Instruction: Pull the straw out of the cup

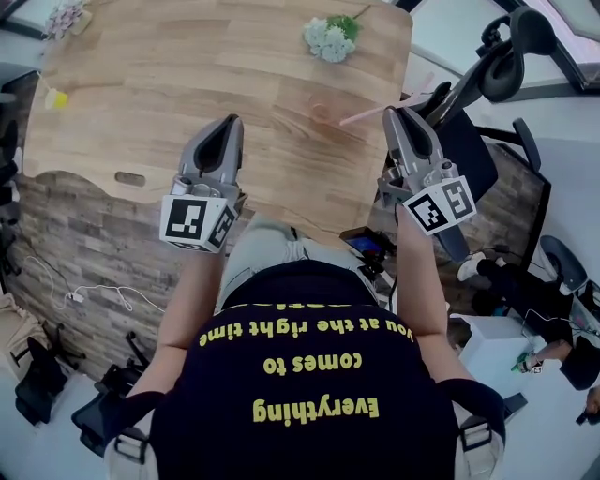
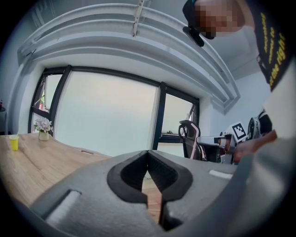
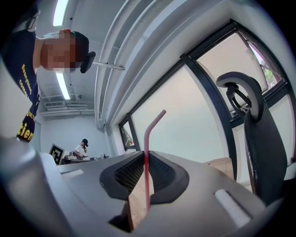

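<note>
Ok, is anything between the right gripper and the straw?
Nothing visible. The right gripper is shut on the pink straw, which stands upright between its pads, bent end on top.

We look down on the table [image 1: 187, 75] in the head view. On it, a flower vase [image 1: 330, 37] sits at 1 o'clock, a 2nd flower bunch [image 1: 64, 17] at 11 by the far L corner, and a small cup [image 1: 58, 97] at 9 near the L edge. The L gripper [image 1: 223, 127] hangs over the near part at 6. The R gripper [image 1: 396, 114] is at 4 by the R edge w/ the straw [image 1: 367, 113] pinched btwn its jaws, reaching toward 8 over the table. An office chair [image 1: 502, 61] stands off the table at 2.
</note>
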### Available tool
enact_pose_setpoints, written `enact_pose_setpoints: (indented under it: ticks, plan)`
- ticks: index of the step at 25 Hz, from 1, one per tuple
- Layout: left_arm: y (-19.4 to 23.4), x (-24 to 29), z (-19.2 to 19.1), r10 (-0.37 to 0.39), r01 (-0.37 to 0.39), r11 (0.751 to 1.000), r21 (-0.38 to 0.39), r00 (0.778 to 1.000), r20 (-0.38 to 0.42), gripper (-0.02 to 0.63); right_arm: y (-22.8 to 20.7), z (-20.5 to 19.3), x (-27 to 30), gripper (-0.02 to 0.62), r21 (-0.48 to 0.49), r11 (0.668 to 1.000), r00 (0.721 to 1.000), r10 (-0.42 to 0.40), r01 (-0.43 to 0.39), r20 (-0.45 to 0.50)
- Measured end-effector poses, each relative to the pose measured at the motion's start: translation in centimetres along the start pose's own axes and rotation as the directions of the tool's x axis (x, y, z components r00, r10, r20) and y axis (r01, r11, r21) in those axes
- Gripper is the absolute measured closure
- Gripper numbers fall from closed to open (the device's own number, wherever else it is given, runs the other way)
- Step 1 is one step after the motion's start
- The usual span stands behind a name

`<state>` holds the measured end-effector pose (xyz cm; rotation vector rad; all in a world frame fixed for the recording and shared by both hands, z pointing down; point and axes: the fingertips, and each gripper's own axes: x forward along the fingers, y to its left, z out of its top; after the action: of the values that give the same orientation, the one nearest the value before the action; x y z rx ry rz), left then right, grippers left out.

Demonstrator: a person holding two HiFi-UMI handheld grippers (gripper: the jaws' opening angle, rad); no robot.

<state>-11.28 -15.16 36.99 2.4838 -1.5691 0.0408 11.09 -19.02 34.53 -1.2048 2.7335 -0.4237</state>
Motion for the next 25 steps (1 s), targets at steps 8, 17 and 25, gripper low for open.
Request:
enact_pose_setpoints:
  ticks: [8,17,25]
  plan:
    - [-0.7,0.9,-0.4,-0.033,0.033,0.999,0.009,0.999,-0.014,0.606,-0.4,-0.8,-1.4,0.555,0.012,0.999,0.999,-0.036,0.037,-0.012]
    - [-1.8,2.6,-1.3,-0.074,0.074,0.997,0.014,0.997,-0.039,0.606,-1.6,-2.2,-2.4,0.555,0.042,0.996,0.997,-0.071,0.073,-0.036]
    - [-2.4,3.5,-2.0,-0.093,0.093,0.996,0.007,0.994,-0.058,0.606,-2.2,-3.1,-3.1,0.555,0.058,0.994,0.995,-0.086,0.089,-0.053]
